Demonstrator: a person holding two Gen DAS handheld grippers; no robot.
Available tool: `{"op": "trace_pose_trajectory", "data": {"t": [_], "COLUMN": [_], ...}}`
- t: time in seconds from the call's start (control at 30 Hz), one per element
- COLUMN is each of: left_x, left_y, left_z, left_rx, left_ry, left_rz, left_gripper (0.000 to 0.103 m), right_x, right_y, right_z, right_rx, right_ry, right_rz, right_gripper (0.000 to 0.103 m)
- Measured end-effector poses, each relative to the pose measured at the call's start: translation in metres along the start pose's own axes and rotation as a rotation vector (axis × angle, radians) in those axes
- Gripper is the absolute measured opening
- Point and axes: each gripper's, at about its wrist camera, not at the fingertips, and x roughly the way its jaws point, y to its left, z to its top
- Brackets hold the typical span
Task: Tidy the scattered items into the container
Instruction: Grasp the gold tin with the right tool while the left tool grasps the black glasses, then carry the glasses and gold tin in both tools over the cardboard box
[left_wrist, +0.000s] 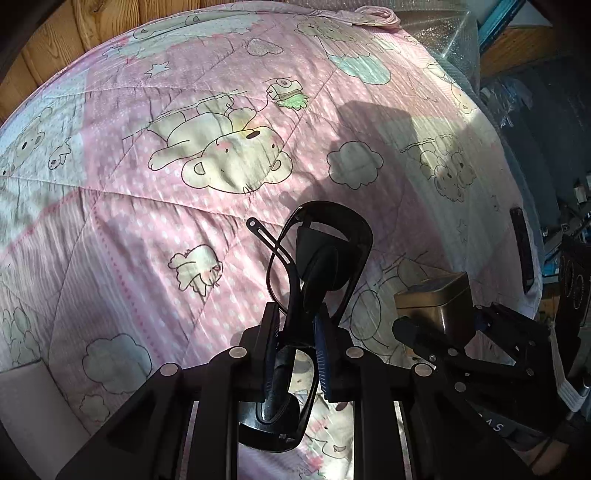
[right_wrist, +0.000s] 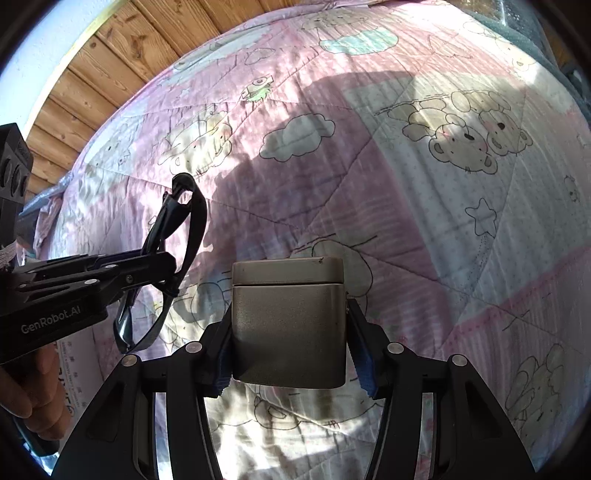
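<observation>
My left gripper (left_wrist: 295, 325) is shut on a pair of black glasses (left_wrist: 317, 254), folded and held upright above the bed. In the right wrist view the same glasses (right_wrist: 184, 225) stick out of the left gripper (right_wrist: 162, 269) at the left. My right gripper (right_wrist: 288, 332) is shut on a grey metal tin (right_wrist: 288, 321) with its lid closed, held above the quilt. The tin (left_wrist: 436, 299) and the right gripper (left_wrist: 439, 332) also show at the lower right of the left wrist view, close beside the glasses.
A pink quilt (left_wrist: 184, 184) with bear and cloud prints covers the bed. A wooden plank wall (right_wrist: 110, 55) runs behind it. A dark flat object (left_wrist: 521, 243) lies at the bed's right edge. A hand (right_wrist: 29, 391) holds the left gripper. Shelving and clutter (left_wrist: 546, 129) stand to the right.
</observation>
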Motion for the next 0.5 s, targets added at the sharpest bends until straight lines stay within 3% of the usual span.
{"op": "trace_pose_trajectory", "data": {"t": [0.5], "left_x": [-0.058], "left_y": [-0.013], "left_z": [-0.050], "left_rx": [-0.016], "left_ry": [-0.076], "left_rz": [0.043], "left_gripper": [0.020], "right_x": [-0.036], "right_y": [0.024], "right_z": [-0.038], "right_rx": [-0.051], "right_ry": [-0.016], "right_rz": [0.000], "right_gripper": [0.055]}}
